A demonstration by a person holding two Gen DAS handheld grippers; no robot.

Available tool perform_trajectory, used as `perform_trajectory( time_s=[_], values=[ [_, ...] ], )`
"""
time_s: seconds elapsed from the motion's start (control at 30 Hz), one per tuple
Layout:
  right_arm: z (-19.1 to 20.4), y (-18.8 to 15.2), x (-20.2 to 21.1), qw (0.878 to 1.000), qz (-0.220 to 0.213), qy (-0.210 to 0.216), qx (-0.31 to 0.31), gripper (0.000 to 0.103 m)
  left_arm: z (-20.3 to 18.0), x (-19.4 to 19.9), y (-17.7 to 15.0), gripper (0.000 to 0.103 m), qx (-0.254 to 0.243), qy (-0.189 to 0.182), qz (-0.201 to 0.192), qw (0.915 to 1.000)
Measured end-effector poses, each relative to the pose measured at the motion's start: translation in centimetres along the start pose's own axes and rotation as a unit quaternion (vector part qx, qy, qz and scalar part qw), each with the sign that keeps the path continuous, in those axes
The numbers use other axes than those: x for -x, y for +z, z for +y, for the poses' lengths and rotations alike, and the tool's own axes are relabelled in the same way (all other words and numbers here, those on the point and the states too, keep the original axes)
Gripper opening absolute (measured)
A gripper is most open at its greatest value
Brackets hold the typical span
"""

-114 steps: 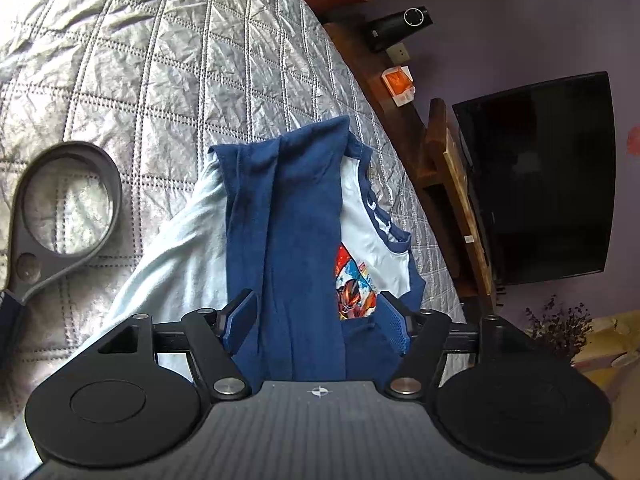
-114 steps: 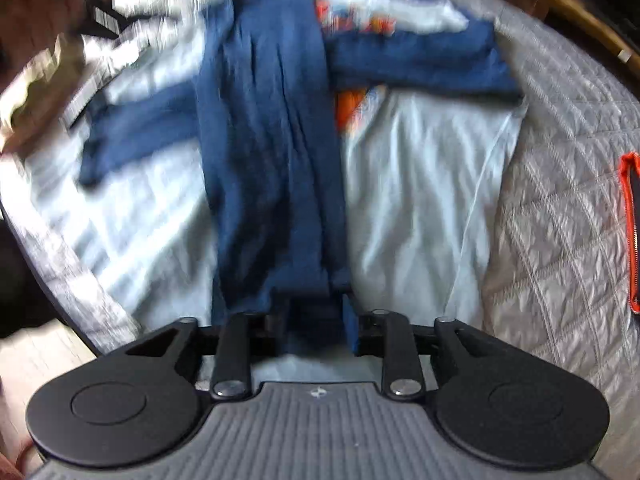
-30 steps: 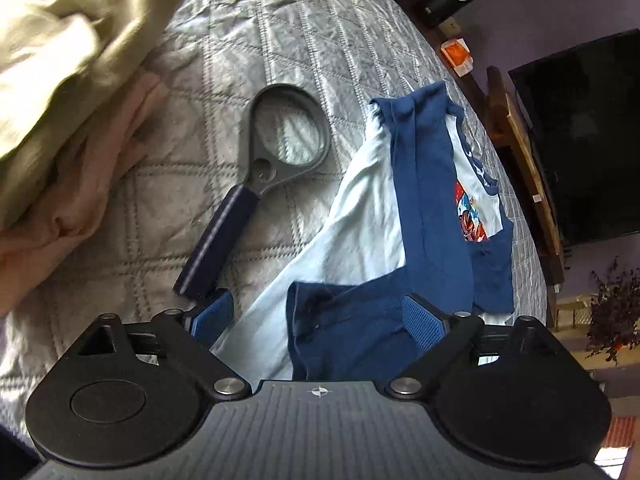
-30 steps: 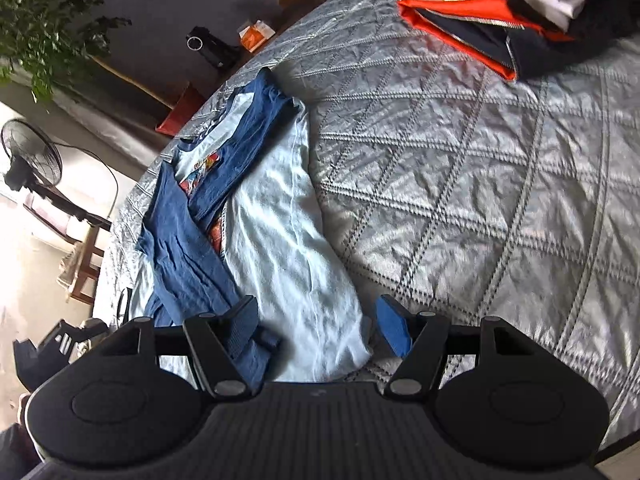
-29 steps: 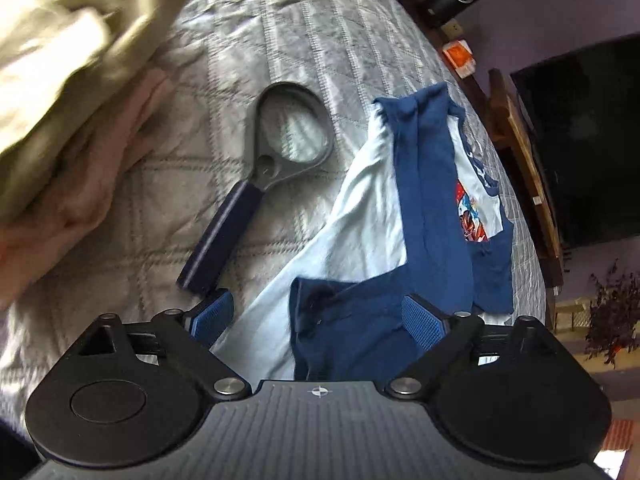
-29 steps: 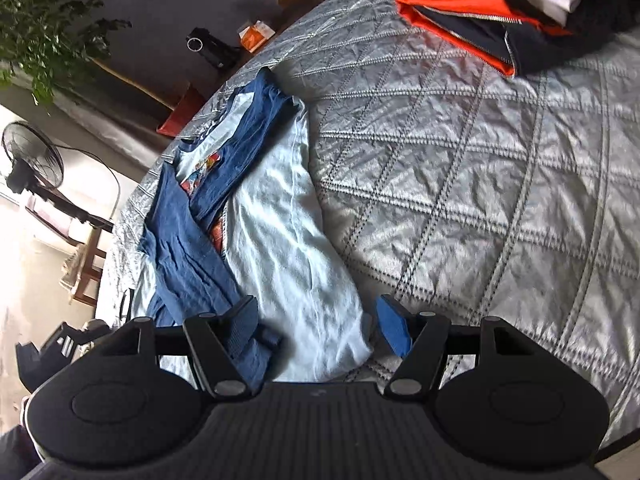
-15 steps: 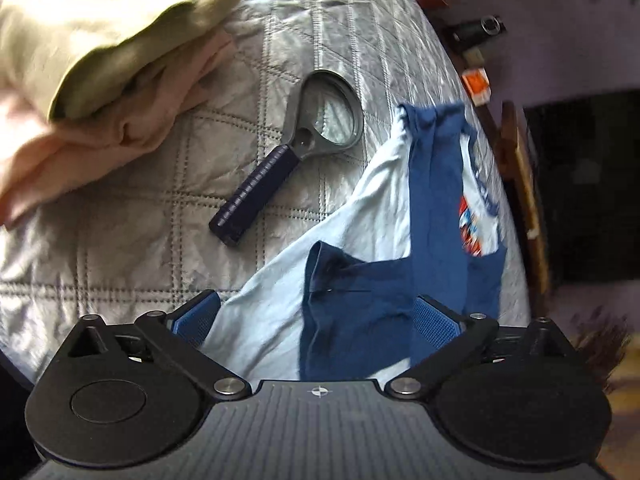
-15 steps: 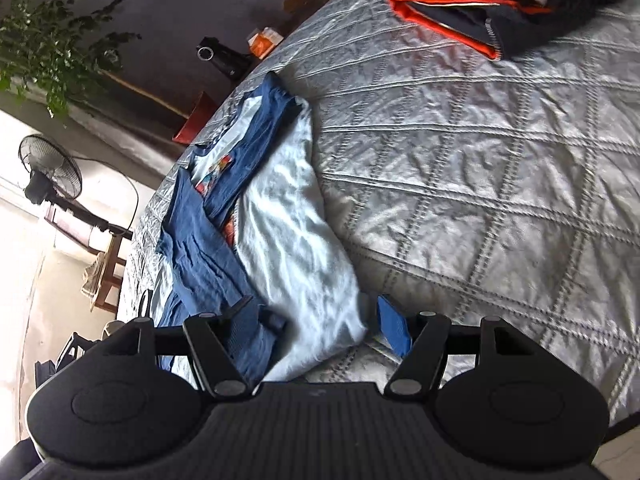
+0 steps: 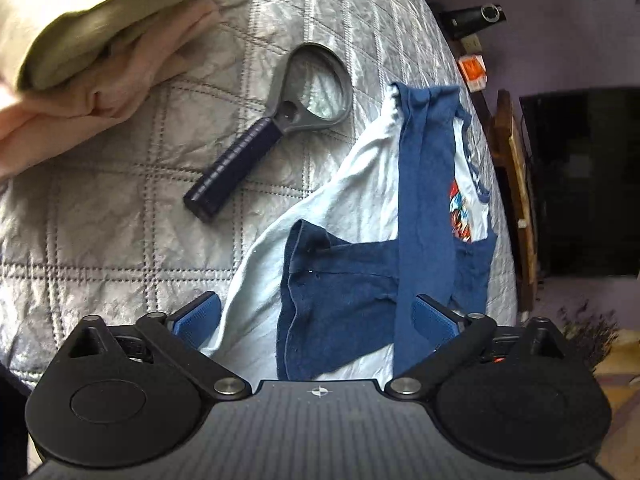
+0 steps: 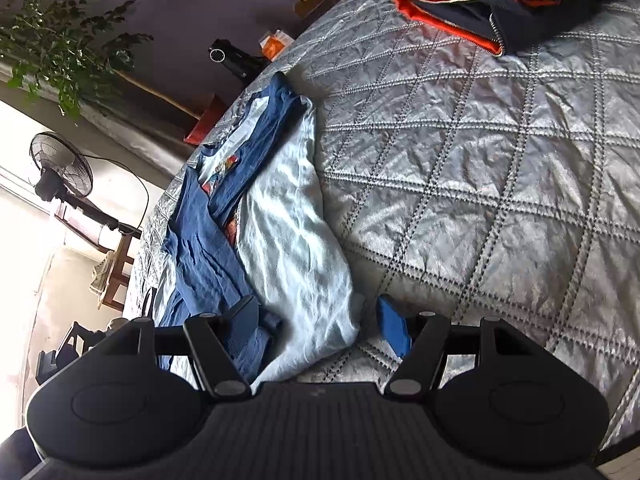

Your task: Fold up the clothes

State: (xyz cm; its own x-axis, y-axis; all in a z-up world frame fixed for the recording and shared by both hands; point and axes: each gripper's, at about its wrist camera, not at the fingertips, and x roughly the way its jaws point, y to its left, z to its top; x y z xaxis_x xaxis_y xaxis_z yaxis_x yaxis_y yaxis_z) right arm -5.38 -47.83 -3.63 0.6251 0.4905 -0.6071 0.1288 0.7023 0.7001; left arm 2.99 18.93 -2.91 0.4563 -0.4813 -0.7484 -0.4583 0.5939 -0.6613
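A light blue shirt [image 9: 352,200] with navy sleeves and a red print lies on the quilted bed cover. One navy sleeve [image 9: 424,200] runs down its length and the other [image 9: 340,280] lies across it. My left gripper [image 9: 314,316] hovers at one near corner. Its jaws are closing, with the hem and sleeve end between them and the pads not pressing. In the right wrist view the shirt [image 10: 288,232] stretches away. My right gripper [image 10: 318,326] stands open around the other hem corner, its right pad [image 10: 394,330] clear of the cloth.
A magnifying glass [image 9: 280,120] lies left of the shirt. A heap of olive and pink clothes [image 9: 100,40] fills the far left. An orange and navy jacket [image 10: 460,16] lies at the bed's far end. A television [image 9: 580,180] and shelf flank the bed cover [image 10: 480,160].
The left view has rolled and shifted, so the magnifying glass and clothes heap now sit higher and nearer the middle. The right view tilted a little. The shirt has not moved.
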Motion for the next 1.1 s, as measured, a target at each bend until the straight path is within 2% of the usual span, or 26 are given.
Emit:
perform_trajectory(
  time_s=[0.13, 0.17, 0.2, 0.3, 0.4, 0.53, 0.57, 0.6, 0.67, 0.77, 0.87, 1.0, 1.1],
  values=[
    [-0.5, -0.1, 0.3, 1.0, 0.0, 0.015, -0.007, 0.063, 0.0, -0.2, 0.2, 0.09, 0.005, -0.002, 0.003, 1.0],
    [-0.5, -0.2, 0.0, 1.0, 0.007, 0.016, -0.007, 0.063, 0.1, -0.4, 0.3, 0.083, 0.012, -0.01, 0.009, 0.9998],
    [-0.5, -0.3, -0.2, 1.0, 0.012, 0.021, -0.004, 0.064, 0.3, -0.7, 0.3, 0.082, 0.021, -0.021, 0.018, 0.9994],
    [-0.2, -0.4, -0.7, 0.999, 0.016, 0.043, 0.0, 0.064, 0.1, -1.0, 0.3, 0.087, 0.023, -0.029, 0.017, 0.9991],
    [-0.2, -0.2, -1.3, 0.999, 0.013, 0.046, -0.002, 0.066, -0.2, -1.1, 0.2, 0.094, 0.023, -0.035, 0.013, 0.999],
    [-0.2, 0.1, -1.4, 0.998, 0.004, 0.056, -0.002, 0.067, -0.9, -1.2, 0.1, 0.091, -0.001, -0.018, 0.012, 0.9998],
    [-0.1, 0.2, -1.3, 0.999, 0.001, 0.054, 0.001, 0.067, -1.1, -1.2, 0.1, 0.082, -0.009, -0.012, 0.012, 0.9998],
    [-0.3, 0.3, -1.1, 0.999, -0.004, 0.049, 0.003, 0.067, -0.9, -1.3, 0.1, 0.057, -0.007, -0.003, 0.015, 0.9999],
    [-0.7, 0.4, -0.6, 0.999, -0.015, 0.039, 0.0, 0.067, -0.2, -1.9, 0.3, 0.015, 0.008, 0.016, 0.025, 0.9995],
    [-1.1, 0.4, -0.3, 0.999, -0.018, 0.031, -0.004, 0.066, 0.4, -2.0, 0.5, 0.015, 0.028, 0.013, 0.031, 0.999],
    [-0.6, 0.2, -0.5, 0.999, -0.004, 0.033, 0.01, 0.067, -0.3, -2.0, 0.3, 0.015, 0.001, 0.024, 0.025, 0.9994],
    [0.0, 0.3, -0.6, 0.999, 0.012, 0.041, 0.026, 0.069, -0.6, -2.0, 0.1, 0.015, -0.01, 0.029, 0.02, 0.9993],
    [0.3, 0.4, -0.5, 0.999, 0.018, 0.018, 0.046, 0.07, -0.8, -1.9, -0.1, 0.013, -0.019, 0.036, 0.017, 0.999]
  ],
)
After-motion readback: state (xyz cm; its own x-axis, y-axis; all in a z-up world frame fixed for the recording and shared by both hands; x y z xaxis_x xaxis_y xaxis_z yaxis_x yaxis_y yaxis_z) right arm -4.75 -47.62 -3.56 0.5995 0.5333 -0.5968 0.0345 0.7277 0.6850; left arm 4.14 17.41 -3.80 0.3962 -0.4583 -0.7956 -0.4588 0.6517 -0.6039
